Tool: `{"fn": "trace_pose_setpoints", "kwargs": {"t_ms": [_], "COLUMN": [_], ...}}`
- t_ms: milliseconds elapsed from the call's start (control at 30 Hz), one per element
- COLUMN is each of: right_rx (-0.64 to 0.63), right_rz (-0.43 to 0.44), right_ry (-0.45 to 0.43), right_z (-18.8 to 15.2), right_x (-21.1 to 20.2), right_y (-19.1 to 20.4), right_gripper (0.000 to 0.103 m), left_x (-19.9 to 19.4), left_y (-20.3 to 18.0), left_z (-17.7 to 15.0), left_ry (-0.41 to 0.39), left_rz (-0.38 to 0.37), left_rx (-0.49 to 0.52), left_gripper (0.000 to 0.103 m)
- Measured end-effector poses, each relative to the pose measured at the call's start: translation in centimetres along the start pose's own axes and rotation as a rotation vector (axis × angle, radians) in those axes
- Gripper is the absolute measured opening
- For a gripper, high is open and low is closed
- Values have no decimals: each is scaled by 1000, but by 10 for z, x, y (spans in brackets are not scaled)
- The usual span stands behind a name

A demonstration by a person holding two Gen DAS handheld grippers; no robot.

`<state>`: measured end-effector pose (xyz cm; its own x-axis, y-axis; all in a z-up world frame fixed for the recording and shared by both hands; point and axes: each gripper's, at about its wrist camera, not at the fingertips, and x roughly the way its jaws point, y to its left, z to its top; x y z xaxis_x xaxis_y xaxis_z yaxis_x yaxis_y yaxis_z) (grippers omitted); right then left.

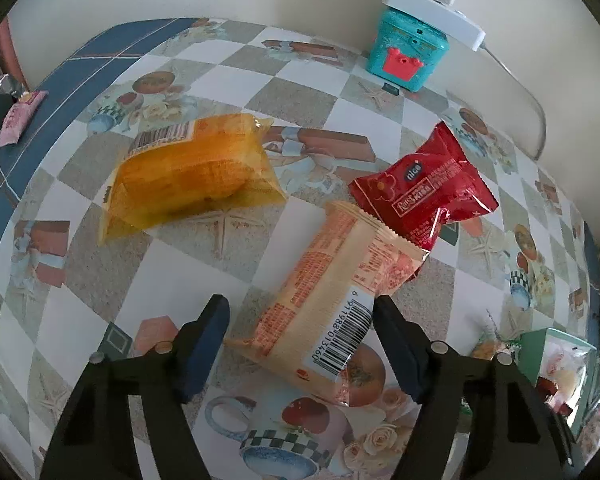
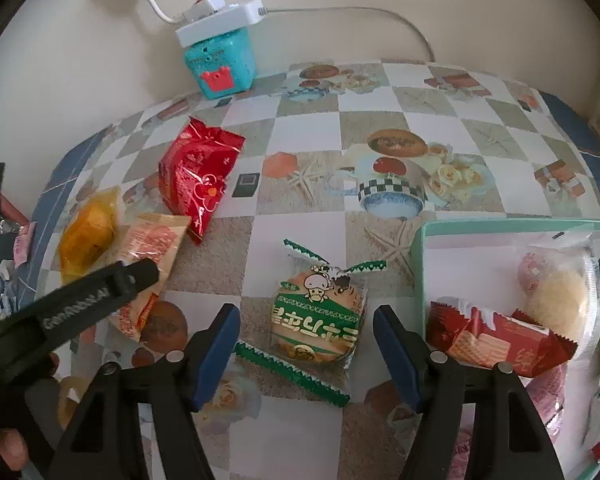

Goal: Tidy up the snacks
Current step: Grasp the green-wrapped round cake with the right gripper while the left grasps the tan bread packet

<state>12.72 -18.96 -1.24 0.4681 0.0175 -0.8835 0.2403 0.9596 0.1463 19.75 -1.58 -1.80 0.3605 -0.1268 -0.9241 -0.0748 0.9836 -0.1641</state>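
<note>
My left gripper (image 1: 300,312) is open, its fingers either side of the near end of a peach biscuit pack (image 1: 332,280), not closed on it. An orange cake pack (image 1: 192,172) lies to its far left and a red snack pack (image 1: 424,188) to its far right. My right gripper (image 2: 306,316) is open around a green-and-orange cookie packet (image 2: 318,320) on the table. The green box (image 2: 424,248) at right holds several snacks. The left gripper (image 2: 100,292) shows in the right wrist view over the peach pack (image 2: 148,252).
A teal toy box (image 1: 406,52) with a white power strip (image 1: 432,8) on top stands at the back by the wall. Small wrappers (image 1: 20,116) lie at the table's left edge. The green box also shows at the right of the left wrist view (image 1: 540,344).
</note>
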Motion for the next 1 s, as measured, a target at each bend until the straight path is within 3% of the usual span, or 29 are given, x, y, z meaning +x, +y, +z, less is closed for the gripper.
{"fn": "trace_pose_setpoints", "kwargs": {"t_ms": [267, 400, 500, 1000], "right_rx": [-36, -84, -100, -95], "right_rz": [-57, -104, -121, -87], "right_ry": [11, 13, 14, -3], "right_z": [3, 3, 2, -15], "right_x": [10, 14, 15, -2], "right_y": [9, 18, 21, 21], "right_gripper": [69, 58, 56, 53], "left_x": [-4, -5, -6, -12], "left_y": [19, 25, 25, 22], "left_z": [2, 2, 2, -10], "left_ry": [2, 8, 11, 50], "left_rz": [79, 90, 106, 131], "left_rx": [-34, -47, -45, -35], "left_gripper": [74, 74, 74, 73]}}
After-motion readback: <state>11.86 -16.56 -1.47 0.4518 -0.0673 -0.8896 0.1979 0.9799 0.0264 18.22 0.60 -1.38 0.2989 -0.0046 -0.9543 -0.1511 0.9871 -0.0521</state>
